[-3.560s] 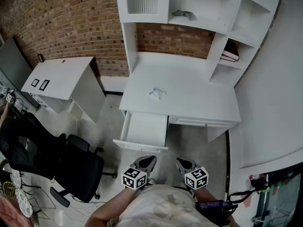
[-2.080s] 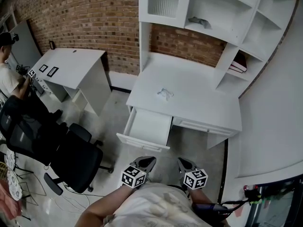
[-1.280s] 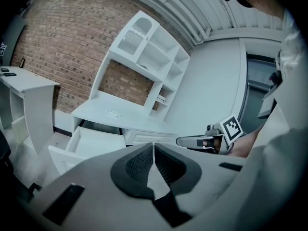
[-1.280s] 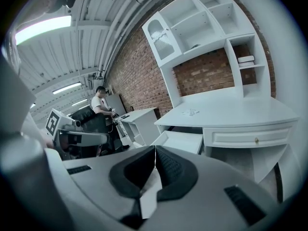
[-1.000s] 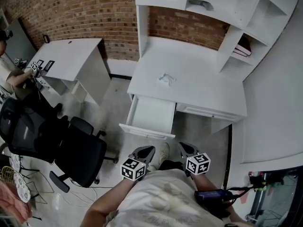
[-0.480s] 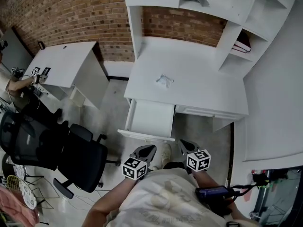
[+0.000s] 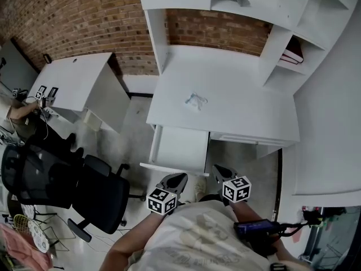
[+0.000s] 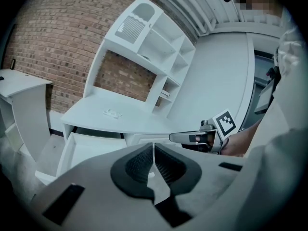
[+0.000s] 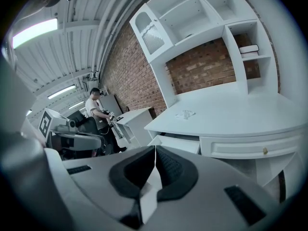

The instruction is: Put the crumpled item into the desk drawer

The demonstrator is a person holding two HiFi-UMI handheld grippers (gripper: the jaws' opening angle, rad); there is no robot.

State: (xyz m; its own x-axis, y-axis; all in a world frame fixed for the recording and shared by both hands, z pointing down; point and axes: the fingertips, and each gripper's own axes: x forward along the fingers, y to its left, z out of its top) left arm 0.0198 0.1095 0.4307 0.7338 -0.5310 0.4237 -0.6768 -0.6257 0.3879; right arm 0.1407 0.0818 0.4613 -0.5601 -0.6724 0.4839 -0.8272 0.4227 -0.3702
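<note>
A small crumpled white item lies near the middle of the white desk top; it also shows as the crumpled item and the crumpled item in the gripper views. Below it the desk's left drawer is pulled out, the drawer looking empty. Both grippers hover close to my body, well short of the desk. My left gripper is shut with nothing in it, its jaws meeting in the left gripper view. My right gripper is likewise shut and empty.
A black office chair stands left of the open drawer. A second white desk sits at the left, with a person beside it. The hutch shelves hold books. A closed drawer lies right of the open one.
The view has shifted slightly, so the desk sits a little closer and more left. Both grippers stay shut near my body; the crumpled item and drawer have not moved.
</note>
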